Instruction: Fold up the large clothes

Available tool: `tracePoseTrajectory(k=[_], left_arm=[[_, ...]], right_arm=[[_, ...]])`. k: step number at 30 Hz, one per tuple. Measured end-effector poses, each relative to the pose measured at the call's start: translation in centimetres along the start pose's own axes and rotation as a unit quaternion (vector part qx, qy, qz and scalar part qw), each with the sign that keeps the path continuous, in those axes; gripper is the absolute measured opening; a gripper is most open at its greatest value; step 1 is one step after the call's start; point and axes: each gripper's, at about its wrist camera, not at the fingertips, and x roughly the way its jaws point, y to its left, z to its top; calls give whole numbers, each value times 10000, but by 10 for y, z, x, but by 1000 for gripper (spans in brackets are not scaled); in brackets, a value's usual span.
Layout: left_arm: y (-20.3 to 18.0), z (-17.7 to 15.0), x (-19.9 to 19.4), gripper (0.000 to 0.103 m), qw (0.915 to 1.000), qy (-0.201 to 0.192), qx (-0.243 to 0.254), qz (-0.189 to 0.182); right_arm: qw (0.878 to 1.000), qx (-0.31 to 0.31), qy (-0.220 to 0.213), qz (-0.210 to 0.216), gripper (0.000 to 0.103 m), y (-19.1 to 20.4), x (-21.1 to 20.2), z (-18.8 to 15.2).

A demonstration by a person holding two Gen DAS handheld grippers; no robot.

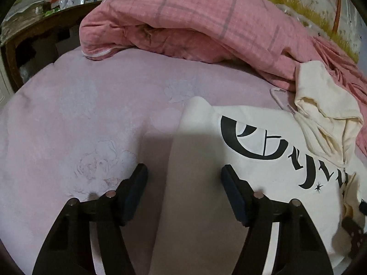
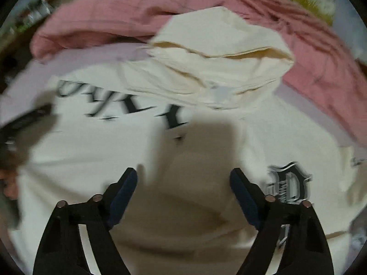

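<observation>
A cream hoodie (image 1: pixel 263 160) with black lettering lies flat on the lilac bed sheet (image 1: pixel 80 114), its hood (image 1: pixel 328 114) bunched at the far right. My left gripper (image 1: pixel 184 171) hangs open over the hoodie's left edge, with cloth below the gap and the pads clear of it. In the blurred right wrist view my right gripper (image 2: pixel 183 174) stands open above the hoodie (image 2: pixel 91 160), below the hood (image 2: pixel 218 52) and left of a black letter patch (image 2: pixel 289 183). Nothing is gripped by either one.
A rumpled pink checked quilt (image 1: pixel 183 23) lies heaped across the far side of the bed, reaching the hood. A cluttered dark wooden desk (image 1: pixel 45 27) stands beyond the bed's left corner. Bare sheet spreads to the left of the hoodie.
</observation>
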Motion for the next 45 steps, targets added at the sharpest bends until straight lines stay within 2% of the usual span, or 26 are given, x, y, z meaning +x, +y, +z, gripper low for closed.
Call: tracePoseTrajectory(k=[4, 8, 13, 15, 17, 20, 22, 24, 26, 28, 29, 30, 31, 33, 35, 36, 39, 40, 42, 43, 44, 45], left_arm=[[4, 1, 1, 66, 10000, -12, -67, -36], [3, 2, 2, 66, 10000, -19, -60, -24], [3, 2, 2, 65, 10000, -21, -60, -24], [3, 2, 1, 65, 10000, -30, -62, -29], [4, 2, -1, 65, 9999, -63, -72, -54], [5, 4, -6, 64, 9997, -139, -111, -157], [5, 5, -11, 66, 9993, -211, -139, -290], [4, 6, -13, 69, 9991, -255, -129, -318], [2, 5, -12, 70, 9993, -240, -82, -266], [0, 6, -12, 70, 9993, -239, -38, -273], [0, 6, -13, 70, 9993, -258, -22, -273], [-1, 6, -15, 70, 9991, -297, -4, -286], [-2, 6, -17, 69, 9989, -349, 0, -305], [-3, 7, -24, 67, 9982, -522, -18, -303], [-3, 7, -30, 67, 9971, -675, -9, -360], [-4, 7, -29, 67, 9970, -669, 28, -384], [-7, 5, -4, 67, 9995, -80, 78, -307], [-6, 5, 2, 67, 9995, 71, 62, -314], [-7, 5, -1, 67, 9995, 3, 82, -294], [-9, 5, 0, 68, 9996, 9, 129, -239], [-11, 4, 1, 68, 9997, 22, 180, -180], [-13, 4, 0, 68, 9997, 9, 220, -135]], right_arm=[[9987, 276, 72, -419, 61, -32, 10, 4], [9899, 739, -142, -1205, 59, -94, 2, 9], [9782, 1252, -61, -1653, 58, -173, -5, -3], [9759, 1524, -83, -1556, 58, -202, -9, -15], [9740, 1904, -190, -1215, 58, -227, -14, -27], [9687, 2436, -407, -257, 58, -254, -21, -41], [9614, 2588, -457, 811, 59, -259, -21, -49], [9578, 2526, -415, 1311, 63, -250, -17, -55], [9611, 2381, -315, 1360, 66, -235, -9, -55], [9636, 2239, -182, 1447, 63, -223, 3, -53], [9662, 2164, -69, 1403, 51, -218, 12, -52], [9690, 2102, -50, 1299, 18, -214, 17, -52], [9704, 2080, -162, 1218, 12, -215, 19, -53], [9717, 1932, -1012, 910, 11, -214, -7, -52], [9679, 1507, -1881, 708, 11, -207, -42, -47], [9680, 1366, -2014, 612, 11, -206, -52, -41], [9722, 1725, -1486, 554, 11, -218, -31, -40], [9761, 1783, -1161, 445, 11, -221, -13, -46], [9819, 1825, -415, 284, 11, -226, 23, -58], [9805, 1911, -276, 375, 12, -228, 31, -61], [9773, 2034, -348, 469, 13, -233, 28, -63], [9772, 2056, -383, 353, 15, -235, 22, -63]])
